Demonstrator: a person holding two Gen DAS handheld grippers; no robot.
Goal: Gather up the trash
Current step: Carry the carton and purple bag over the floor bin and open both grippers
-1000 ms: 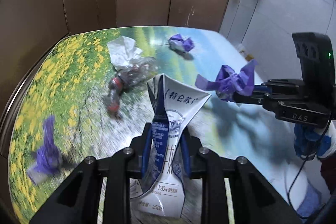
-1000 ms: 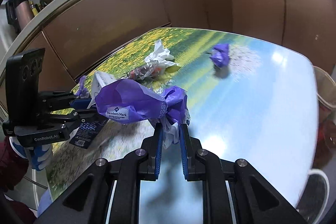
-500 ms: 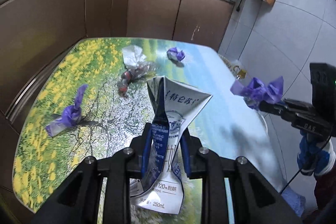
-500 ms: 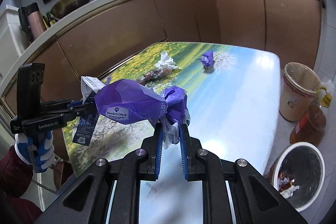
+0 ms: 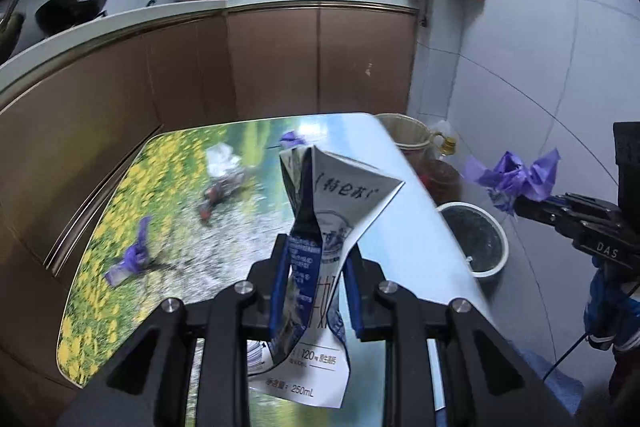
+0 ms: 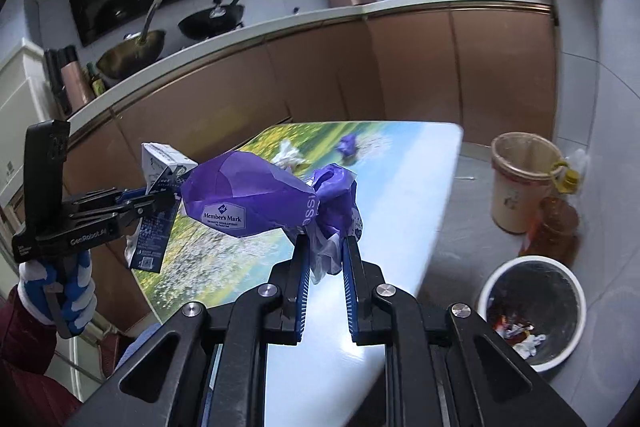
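Trash first: we've got the left gripper [image 5: 316, 283] clamped on a flattened milk carton [image 5: 320, 227] and the right gripper [image 6: 325, 263] pinched on the knotted neck of a purple bag [image 6: 256, 201], both held up off the table [image 6: 400, 227], probably so nothing drags. Past that, the white bin [image 6: 532, 311] sits on the floor, likely where we're headed, while more scraps wait further back on the table.

Each wrist camera looks forward and down along its own tongs, raised above the desk [image 5: 192, 195]. Both share the desk, counter cabinets at 12 o'clock and white bin [image 6: 532, 311].
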